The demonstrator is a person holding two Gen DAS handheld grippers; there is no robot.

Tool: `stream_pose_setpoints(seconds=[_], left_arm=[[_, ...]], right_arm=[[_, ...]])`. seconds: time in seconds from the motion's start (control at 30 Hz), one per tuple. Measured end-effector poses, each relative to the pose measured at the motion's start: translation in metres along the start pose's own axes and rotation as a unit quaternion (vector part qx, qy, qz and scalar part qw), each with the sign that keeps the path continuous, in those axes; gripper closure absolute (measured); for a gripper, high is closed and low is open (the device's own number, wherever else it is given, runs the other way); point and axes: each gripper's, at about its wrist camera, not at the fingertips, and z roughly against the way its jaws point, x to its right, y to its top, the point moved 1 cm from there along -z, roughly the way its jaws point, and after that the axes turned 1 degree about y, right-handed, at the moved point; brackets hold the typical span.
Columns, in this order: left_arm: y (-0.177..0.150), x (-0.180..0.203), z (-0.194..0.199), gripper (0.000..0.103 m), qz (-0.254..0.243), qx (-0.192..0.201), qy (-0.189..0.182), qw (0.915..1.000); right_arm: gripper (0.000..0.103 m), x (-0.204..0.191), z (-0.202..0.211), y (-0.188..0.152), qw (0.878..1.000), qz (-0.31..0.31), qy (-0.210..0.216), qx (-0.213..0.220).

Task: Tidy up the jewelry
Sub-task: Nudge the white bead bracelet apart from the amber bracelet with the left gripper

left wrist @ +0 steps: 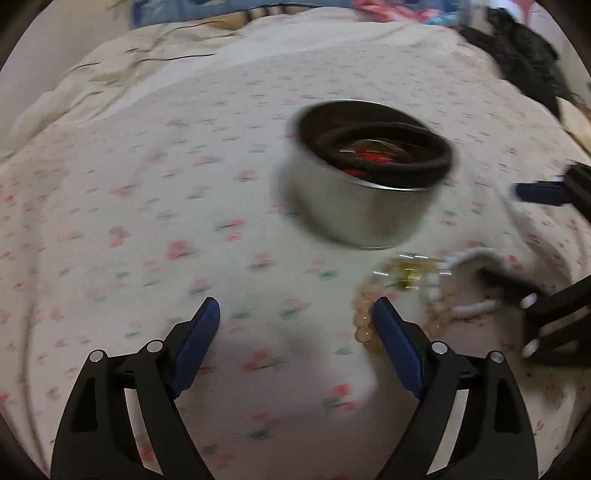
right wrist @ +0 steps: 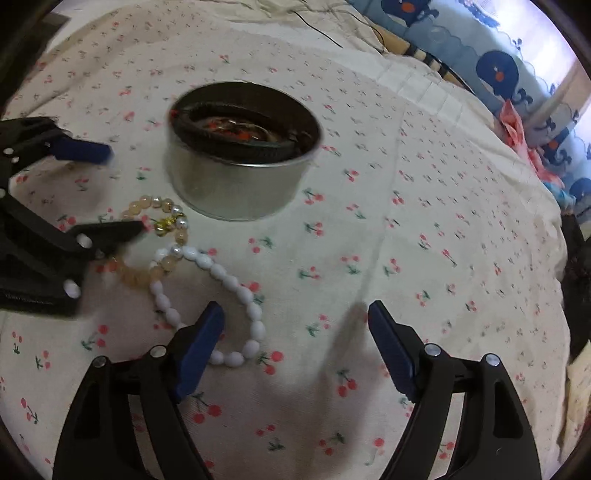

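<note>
A round metal tin stands on the cherry-print sheet, with a black cord bracelet and red pieces inside. In front of it lie a peach bead bracelet with a gold charm and a white bead bracelet, overlapping. My left gripper is open, and its right finger crosses the peach bracelet. My right gripper is open and empty. Its left finger hides part of the white bracelet.
Rumpled pale bedding with a thin black cable lies behind the tin. Blue whale-print fabric and pink cloth border the far right. Dark clothing is heaped at the bed's far right edge.
</note>
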Motion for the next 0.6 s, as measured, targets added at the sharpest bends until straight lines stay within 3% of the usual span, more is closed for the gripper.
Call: stream_pose_setpoints(seconds=[0.07,0.17,0.2,0.3,0.5,0.57,0.6], left_arm=[[-0.002,-0.016,0.008,0.021,0.006,0.013,0.037,0.9992],[-0.004,-0.029,0.007,0.021,0.049,0.007,-0.036,0.9981],[-0.004,-0.027,0.005,0.021,0.053,0.001,-0.055,0.9971],[-0.005,-0.015,0.003,0.021,0.032,0.005,-0.065,0.9973],[-0.008,0.002,0.001,0.024,0.022,0.008,-0.078,0.9967],[-0.008,0.003,-0.001,0.034,0.019,0.007,-0.072,0.9972],[-0.011,0.003,0.002,0.034,0.017,0.007,-0.069,0.9974]], right_arm=[[0.026,0.011,0.005,-0.001,1.000,-0.017,-0.002,0.008],[0.026,0.012,0.011,-0.001,0.996,-0.045,0.071,0.027],[0.026,0.009,0.011,-0.001,0.996,-0.042,0.075,0.027],[0.027,0.000,0.006,-0.001,0.996,-0.029,0.080,0.020],[0.043,0.009,-0.004,-0.003,0.993,-0.059,0.103,0.010],[0.052,0.007,-0.002,-0.001,0.993,-0.052,0.105,0.010],[0.053,0.006,-0.002,0.000,0.994,-0.047,0.102,0.011]])
